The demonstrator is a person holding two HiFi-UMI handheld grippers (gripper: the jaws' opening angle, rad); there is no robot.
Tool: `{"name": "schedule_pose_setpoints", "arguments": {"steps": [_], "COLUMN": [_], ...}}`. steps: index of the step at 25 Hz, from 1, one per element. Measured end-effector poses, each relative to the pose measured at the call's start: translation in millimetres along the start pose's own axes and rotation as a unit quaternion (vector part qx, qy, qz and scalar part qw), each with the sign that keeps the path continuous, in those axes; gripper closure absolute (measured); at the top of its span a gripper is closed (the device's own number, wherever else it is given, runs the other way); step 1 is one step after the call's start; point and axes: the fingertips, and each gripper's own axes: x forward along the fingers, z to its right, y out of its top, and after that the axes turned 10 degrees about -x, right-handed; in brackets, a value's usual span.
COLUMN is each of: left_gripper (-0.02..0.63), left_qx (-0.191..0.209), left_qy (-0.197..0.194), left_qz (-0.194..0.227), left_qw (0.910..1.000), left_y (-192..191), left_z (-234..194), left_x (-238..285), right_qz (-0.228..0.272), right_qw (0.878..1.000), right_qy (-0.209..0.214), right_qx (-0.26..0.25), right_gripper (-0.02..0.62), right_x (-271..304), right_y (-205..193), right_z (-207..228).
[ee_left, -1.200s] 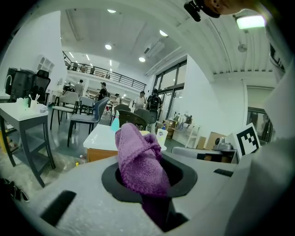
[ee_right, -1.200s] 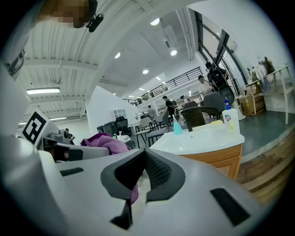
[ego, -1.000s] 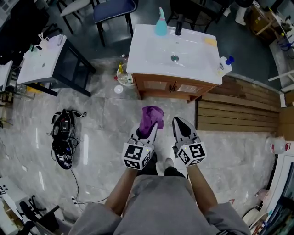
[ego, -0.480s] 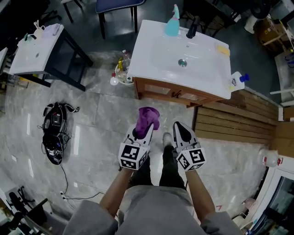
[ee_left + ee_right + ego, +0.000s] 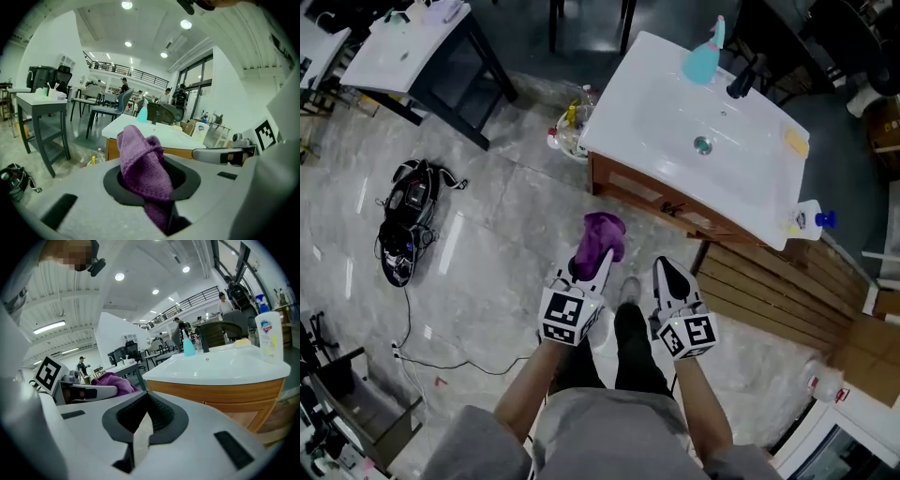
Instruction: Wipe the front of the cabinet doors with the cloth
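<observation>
Since a second ago, cabinet doors (image 5: 647, 195) sit further toward upper right of frame, nearer | left gripper (image 5: 595, 264) jaws clamp purple cloth (image 5: 600, 236), carried forward ready for wiping | right gripper (image 5: 667, 269) jaws closed, empty, kept aside | cloth centre frame, well apart from doors.

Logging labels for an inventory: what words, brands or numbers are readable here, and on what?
No text is readable.
White bottle on the sink counter: blue and red label, too blurred to read.
Left marker cube and right marker cube: square patterns, no words.
</observation>
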Motion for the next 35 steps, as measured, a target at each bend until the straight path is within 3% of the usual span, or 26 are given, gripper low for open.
{"name": "schedule_pose_setpoints", "arguments": {"steps": [10,20,35], "left_gripper": [0.522,0.522,0.523], "left_qx": [0.029,0.036,0.059], "left_qy": [0.069,0.083,0.096], "left_qz": [0.027,0.031,0.055], "left_qw": [0.9968,0.9954,0.9921], "left_y": [-24,-53,-69], "left_z": [-21,-39,-100], "left_x": [45,71,118], "right_qz": [-0.006,-0.015,-0.019], "right_qw": [0.998,0.996,0.997], "right_qy": [0.065,0.083,0.079], "right_qx": [-0.004,-0.005,-0.009], "right_gripper": [0.587,0.587,0.588], "right_x": [36,59,92], "right_y": [-33,-58,-98], "right_z": [34,50,60]}}
